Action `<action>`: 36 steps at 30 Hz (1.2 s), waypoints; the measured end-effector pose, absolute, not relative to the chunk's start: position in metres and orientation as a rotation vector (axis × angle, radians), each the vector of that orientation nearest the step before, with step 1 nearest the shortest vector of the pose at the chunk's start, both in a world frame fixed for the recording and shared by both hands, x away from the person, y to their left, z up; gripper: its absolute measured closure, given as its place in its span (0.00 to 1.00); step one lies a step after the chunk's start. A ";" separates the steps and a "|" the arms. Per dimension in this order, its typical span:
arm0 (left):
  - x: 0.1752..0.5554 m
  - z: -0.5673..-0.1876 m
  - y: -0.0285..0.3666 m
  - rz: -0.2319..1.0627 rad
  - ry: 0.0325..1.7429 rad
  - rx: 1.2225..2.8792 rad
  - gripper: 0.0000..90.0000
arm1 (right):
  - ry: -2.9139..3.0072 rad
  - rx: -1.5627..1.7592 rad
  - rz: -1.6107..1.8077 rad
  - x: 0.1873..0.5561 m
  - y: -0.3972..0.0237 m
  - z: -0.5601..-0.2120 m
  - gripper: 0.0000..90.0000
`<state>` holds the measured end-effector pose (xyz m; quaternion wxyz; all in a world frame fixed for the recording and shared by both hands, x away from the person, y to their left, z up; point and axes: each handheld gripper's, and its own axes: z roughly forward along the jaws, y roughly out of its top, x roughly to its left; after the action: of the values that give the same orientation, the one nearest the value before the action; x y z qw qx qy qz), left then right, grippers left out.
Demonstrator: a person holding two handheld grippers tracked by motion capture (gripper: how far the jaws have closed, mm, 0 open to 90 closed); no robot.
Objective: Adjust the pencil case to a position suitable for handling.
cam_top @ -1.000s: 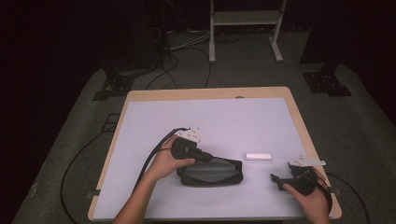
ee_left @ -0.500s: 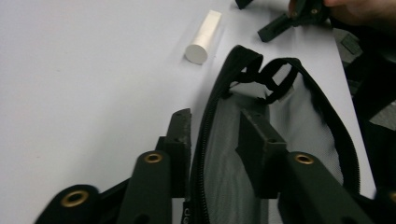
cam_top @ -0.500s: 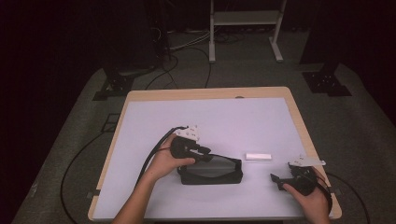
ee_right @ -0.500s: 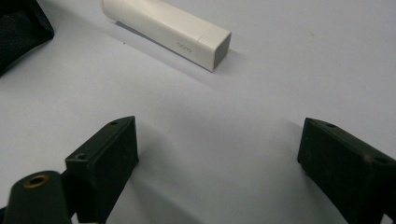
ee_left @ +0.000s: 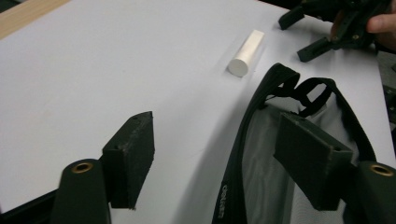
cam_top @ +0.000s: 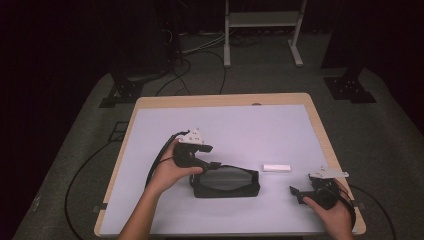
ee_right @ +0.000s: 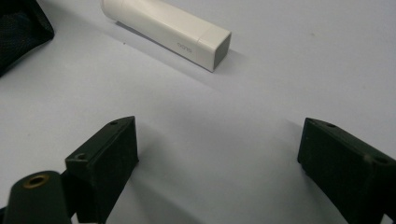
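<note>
A black mesh pouch (cam_top: 226, 182) lies on the white tabletop (cam_top: 240, 130). The left gripper (ee_left: 219, 163) sits at the pouch's left end, jaws spread astride its rim — one pad over the mesh. Right of the pouch lies a white stick (ee_right: 168, 31); beyond it, the right gripper (ee_right: 219, 172), jaws spread, empty — the stick ahead of them.

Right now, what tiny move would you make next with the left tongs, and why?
Probably close the left tongs: they stand open, with the black mesh pouch's rim between the jaws. Gripping it should hold the pouch open for the white tube lying beside it.
</note>
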<state>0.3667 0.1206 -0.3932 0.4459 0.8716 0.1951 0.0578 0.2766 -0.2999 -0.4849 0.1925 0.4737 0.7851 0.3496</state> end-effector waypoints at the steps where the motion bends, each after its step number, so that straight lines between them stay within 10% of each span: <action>1: 0.367 -0.393 0.121 0.143 0.483 2.159 0.29 | 2.203 1.329 0.981 0.277 -0.300 -0.485 0.12; 36: 0.314 -0.404 0.213 0.345 0.829 2.113 0.08 | 2.203 1.329 0.983 0.277 -0.300 -0.485 0.12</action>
<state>0.3139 0.2128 -0.4040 0.4105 0.8392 0.3293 0.1372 0.2766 -0.3000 -0.4850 0.1924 0.4736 0.7849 0.3501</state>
